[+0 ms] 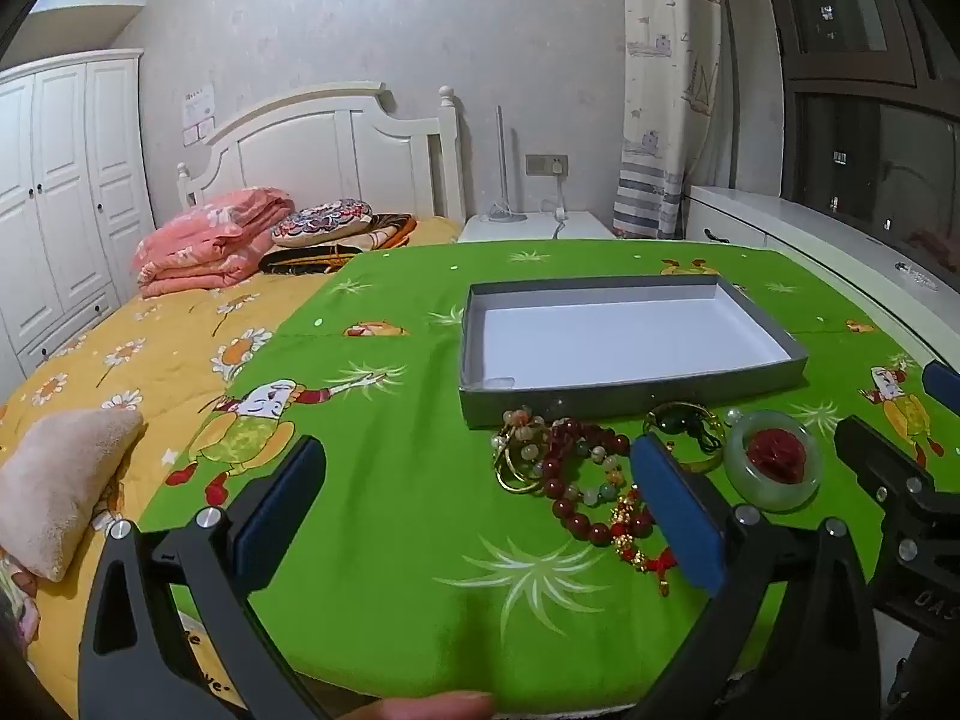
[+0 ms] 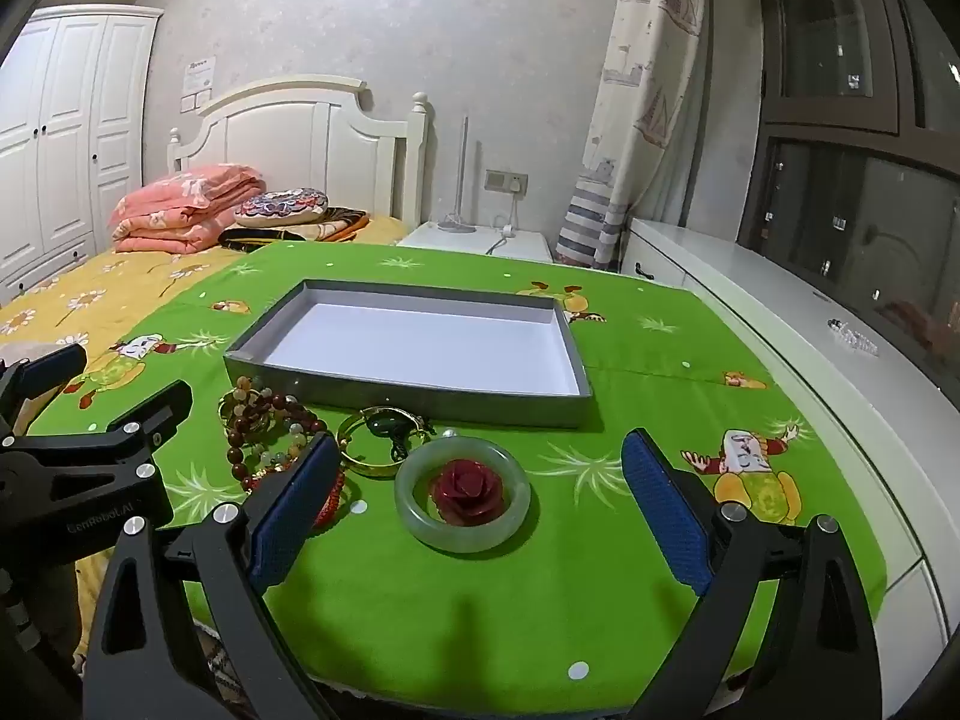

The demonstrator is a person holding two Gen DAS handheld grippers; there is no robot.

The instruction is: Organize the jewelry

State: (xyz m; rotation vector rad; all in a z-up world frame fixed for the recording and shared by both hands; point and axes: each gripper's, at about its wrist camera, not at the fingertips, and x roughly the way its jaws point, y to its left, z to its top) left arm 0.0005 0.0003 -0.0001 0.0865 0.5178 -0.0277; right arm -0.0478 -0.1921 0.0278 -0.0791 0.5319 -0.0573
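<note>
Tray sits bare inside; jewelry lies just beside it.

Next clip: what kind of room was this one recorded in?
A bedroom, most likely in a home. A bed with a white headboard and a folded pink quilt fills the left side, a white wardrobe stands against the wall, and a nightstand sits beside the bed.
</note>
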